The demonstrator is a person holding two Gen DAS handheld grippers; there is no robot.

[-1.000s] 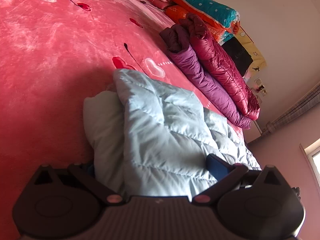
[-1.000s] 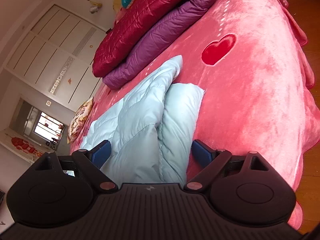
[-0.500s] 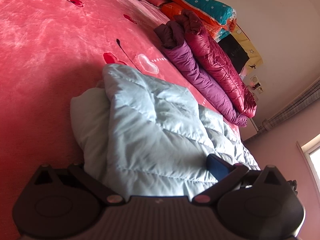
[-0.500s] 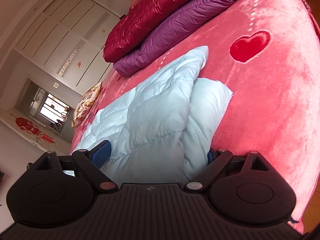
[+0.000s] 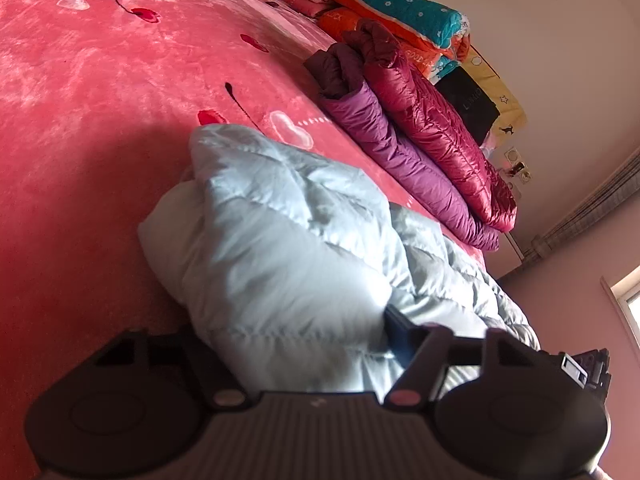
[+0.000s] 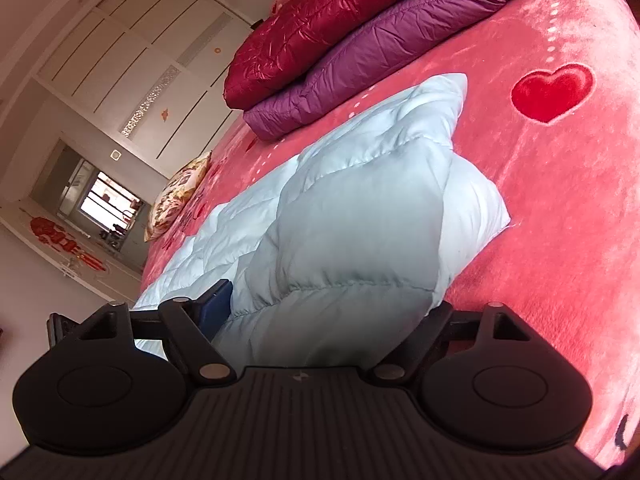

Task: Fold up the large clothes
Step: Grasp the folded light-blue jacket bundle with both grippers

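A puffy light blue down jacket (image 5: 280, 240) lies folded lengthwise on the pink bed cover (image 5: 100, 100). My left gripper (image 5: 292, 336) is at its near end. Its jaws are closing, and the blue pad (image 5: 396, 334) presses into a bunched fold while the other finger is hidden under fabric. At the opposite end of the jacket (image 6: 360, 208), my right gripper (image 6: 328, 308) straddles the fold. Its jaws are closing too, still wide. One blue pad (image 6: 218, 304) lies beside the fabric and the other is buried.
A purple jacket (image 5: 384, 140) and a dark red jacket (image 5: 440, 128) lie folded side by side beyond the blue one. Stacked quilts (image 5: 400, 4) sit at the bed's head. A patterned cushion (image 6: 180, 196) and a wardrobe (image 6: 120, 40) lie past the bed's far end.
The left jaws have narrowed onto the jacket's fold, which now bulges up between them. The right gripper has pushed further over the jacket's end and its jaws have drawn in slightly.
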